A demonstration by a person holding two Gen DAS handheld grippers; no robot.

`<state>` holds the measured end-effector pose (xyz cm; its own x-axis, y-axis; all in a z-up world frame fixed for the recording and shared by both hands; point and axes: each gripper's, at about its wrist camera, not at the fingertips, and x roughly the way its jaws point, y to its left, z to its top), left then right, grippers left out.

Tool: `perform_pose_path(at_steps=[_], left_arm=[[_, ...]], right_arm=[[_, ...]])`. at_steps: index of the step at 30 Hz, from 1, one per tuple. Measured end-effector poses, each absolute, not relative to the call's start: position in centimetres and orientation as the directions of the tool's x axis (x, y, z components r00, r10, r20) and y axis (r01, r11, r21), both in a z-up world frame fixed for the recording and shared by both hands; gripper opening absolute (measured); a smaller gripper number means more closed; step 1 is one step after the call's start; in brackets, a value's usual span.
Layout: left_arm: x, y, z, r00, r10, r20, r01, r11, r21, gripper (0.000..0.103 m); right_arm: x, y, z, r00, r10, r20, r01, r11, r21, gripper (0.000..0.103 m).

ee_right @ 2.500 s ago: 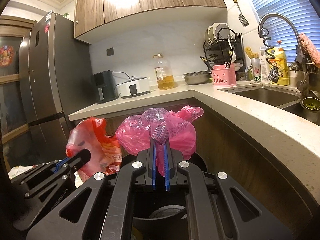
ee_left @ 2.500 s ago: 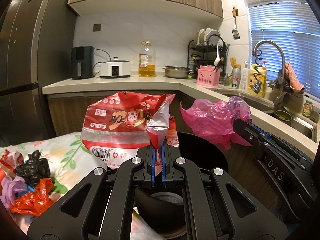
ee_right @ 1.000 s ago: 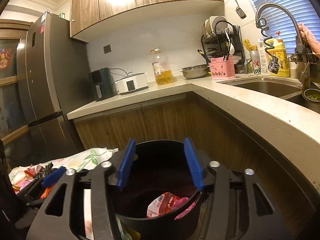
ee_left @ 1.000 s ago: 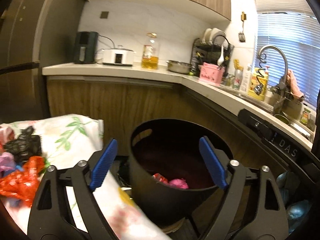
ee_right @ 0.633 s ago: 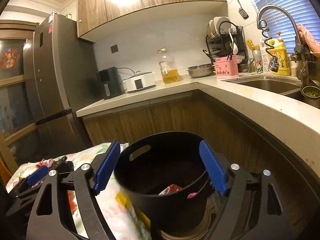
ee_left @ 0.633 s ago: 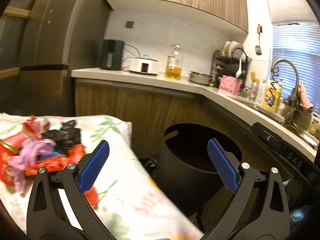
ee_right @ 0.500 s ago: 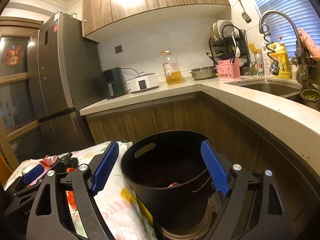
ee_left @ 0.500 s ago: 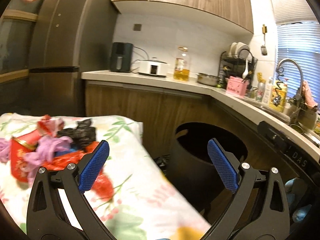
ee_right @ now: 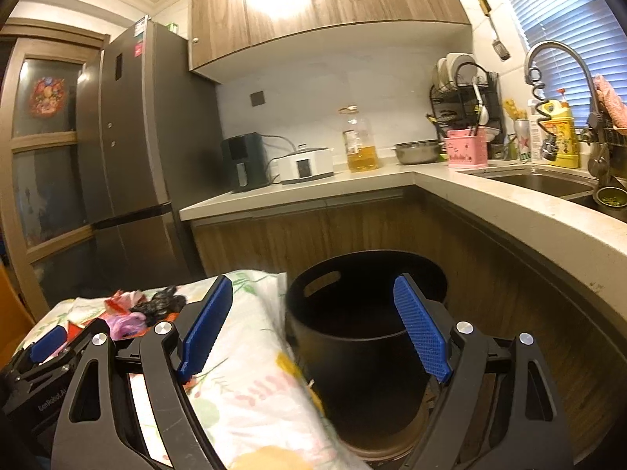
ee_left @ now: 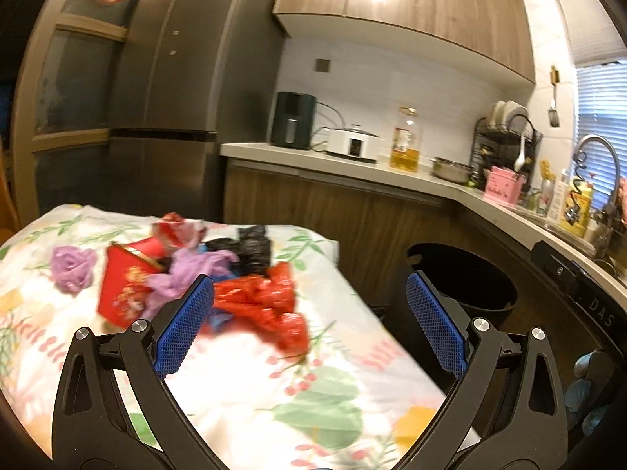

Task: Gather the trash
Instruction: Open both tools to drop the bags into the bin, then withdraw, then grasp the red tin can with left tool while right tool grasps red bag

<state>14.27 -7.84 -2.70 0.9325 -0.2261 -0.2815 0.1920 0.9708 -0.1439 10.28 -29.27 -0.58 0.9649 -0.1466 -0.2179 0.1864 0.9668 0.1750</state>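
Kitchen with wood-fronted cabinets, a grey refrigerator and an L-shaped counter; in front stands a tabletop under a floral cloth, with a black bin on the floor beside its right edge. The trash, a heap of crumpled red, purple and black bags and wrappers, lies on the cloth toward its far side. The left gripper hovers over the cloth just short of the heap and the right gripper over the bin's near rim, each with its blue-padded fingers spread wide and holding nothing.
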Motion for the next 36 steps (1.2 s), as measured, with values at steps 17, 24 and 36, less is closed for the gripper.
perform_pose_path(at_steps=[17, 24, 36], left_arm=[[14.0, 0.4, -4.8, 0.947, -0.031, -0.319, -0.020, 0.987, -0.156, 0.097], [15.2, 2.8, -5.2, 0.943, 0.017, -0.332, -0.076, 0.983, -0.167, 0.097], [18.3, 5.5, -5.9, 0.935, 0.071, -0.348, -0.137, 0.976, -0.171, 0.097]], right_arm=[[14.0, -21.9, -3.9, 0.959, 0.006, -0.283, 0.036, 0.989, 0.143, 0.082], [17.4, -19.0, -6.3, 0.940, 0.073, -0.334, -0.022, 0.988, 0.153, 0.080], [23.4, -15.9, -8.0, 0.909, 0.118, -0.399, -0.054, 0.984, 0.169, 0.076]])
